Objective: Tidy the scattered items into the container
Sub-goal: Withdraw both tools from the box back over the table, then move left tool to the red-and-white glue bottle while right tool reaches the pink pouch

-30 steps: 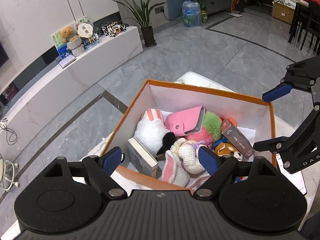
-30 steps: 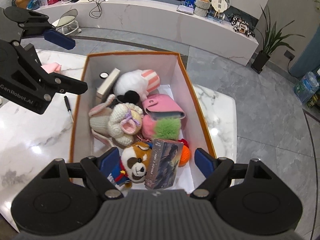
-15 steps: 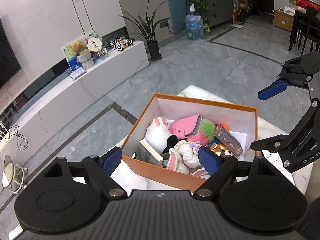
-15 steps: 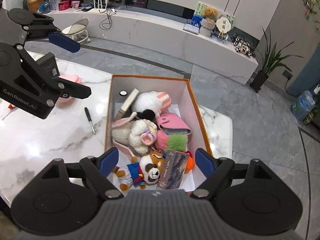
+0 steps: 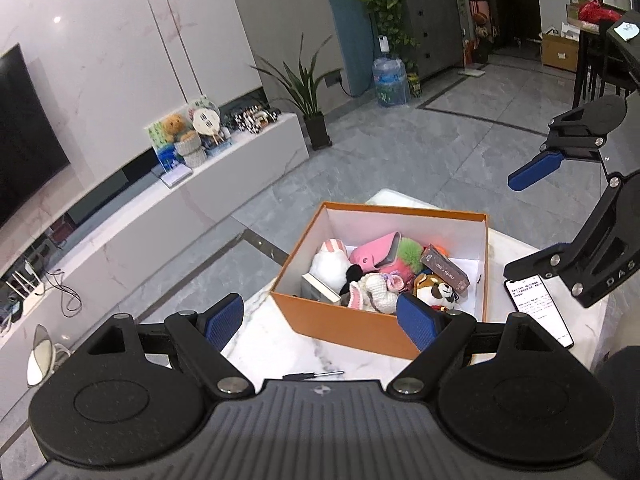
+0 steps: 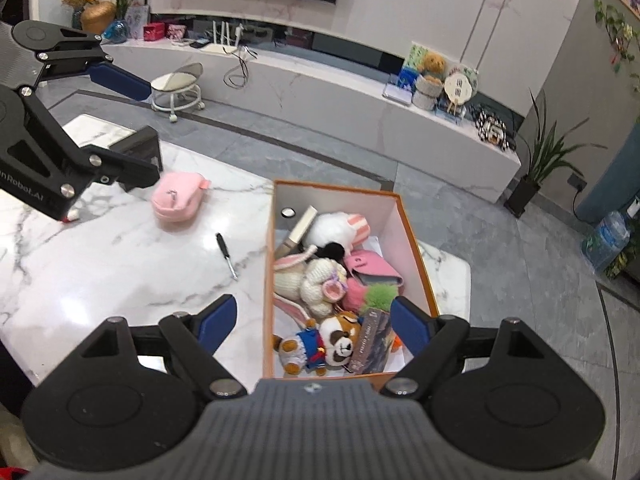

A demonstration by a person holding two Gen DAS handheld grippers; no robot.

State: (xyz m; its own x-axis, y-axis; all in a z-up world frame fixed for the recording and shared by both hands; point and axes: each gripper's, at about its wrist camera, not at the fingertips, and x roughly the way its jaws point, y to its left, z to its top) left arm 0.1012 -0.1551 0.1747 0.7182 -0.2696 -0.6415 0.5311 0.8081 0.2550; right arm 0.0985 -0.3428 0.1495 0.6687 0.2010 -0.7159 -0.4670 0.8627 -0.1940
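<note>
An orange box (image 5: 356,329) (image 6: 416,240) stands on the white marble table (image 6: 120,280). It holds plush toys, a pink wallet, a book and a card box. A pink pouch (image 6: 178,196) and a black pen (image 6: 226,255) lie on the table left of the box; the pen also shows in the left wrist view (image 5: 312,375). My left gripper (image 5: 320,320) is open and empty, high above the table's near side. My right gripper (image 6: 310,326) is open and empty, high above the box's near end. Each gripper shows in the other's view, the right (image 5: 560,208) and the left (image 6: 112,120).
A phone (image 5: 538,310) with a lit screen lies on the table right of the box. A small dark block (image 6: 140,148) sits behind the pink pouch. A long white TV bench (image 6: 360,96) and a wheeled stool (image 6: 176,88) stand beyond the table.
Both grippers have risen and pulled back from the box, which now looks smaller. The pen, pouch and phone have come into view. Both stay open.
</note>
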